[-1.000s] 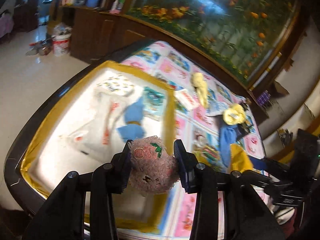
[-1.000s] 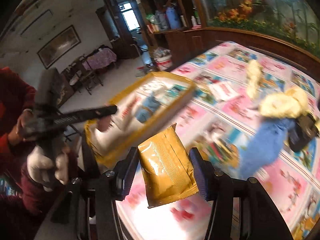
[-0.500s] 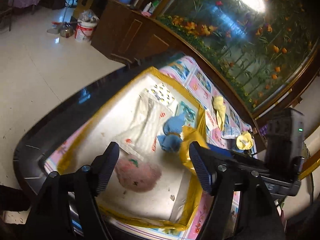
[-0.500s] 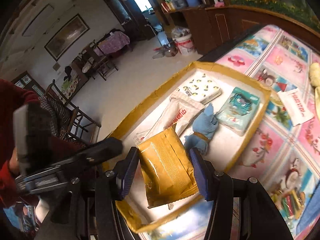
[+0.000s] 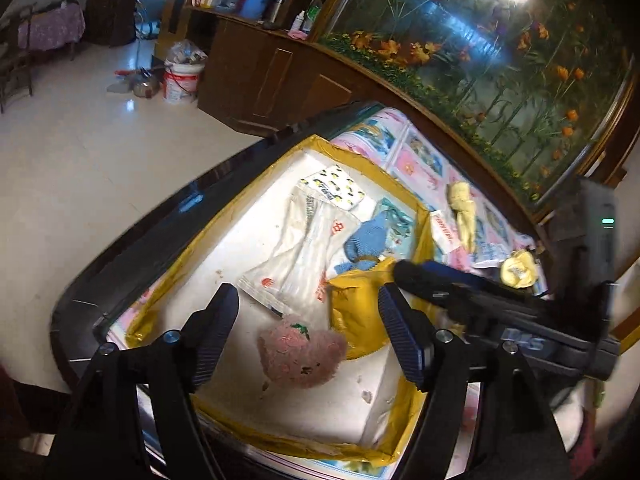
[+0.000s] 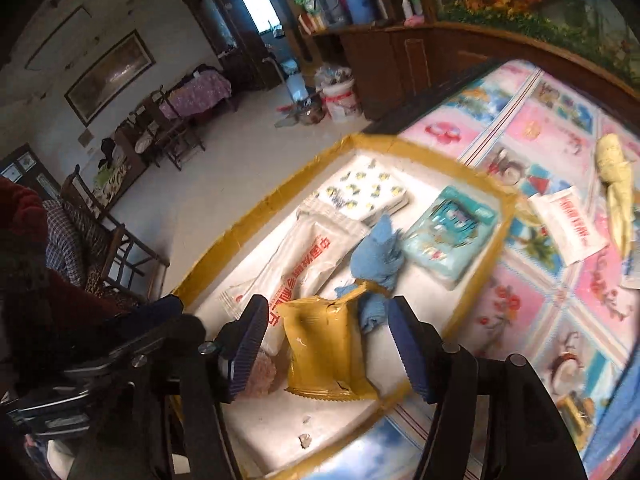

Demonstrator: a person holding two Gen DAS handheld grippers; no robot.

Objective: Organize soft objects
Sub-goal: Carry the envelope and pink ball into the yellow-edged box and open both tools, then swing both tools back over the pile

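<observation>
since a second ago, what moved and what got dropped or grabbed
The left tongs let go of the pink plush toy, which now lies in the yellow-edged tray; they stand open above it. The right tongs carried the yellow packet over the tray and opened, so it rests there beside the blue cloth. The white bags, the teal pack and the yellow items on the mat stayed put.

Left gripper (image 5: 308,320): black frame, silver screws, dark blue ribbed pads (image 5: 400,340). Right gripper (image 6: 328,344): same black frame, blue ribbed pads, green indicator light on body, white lettering. Dark red sleeve (image 6: 24,216), left edge of frame.
</observation>
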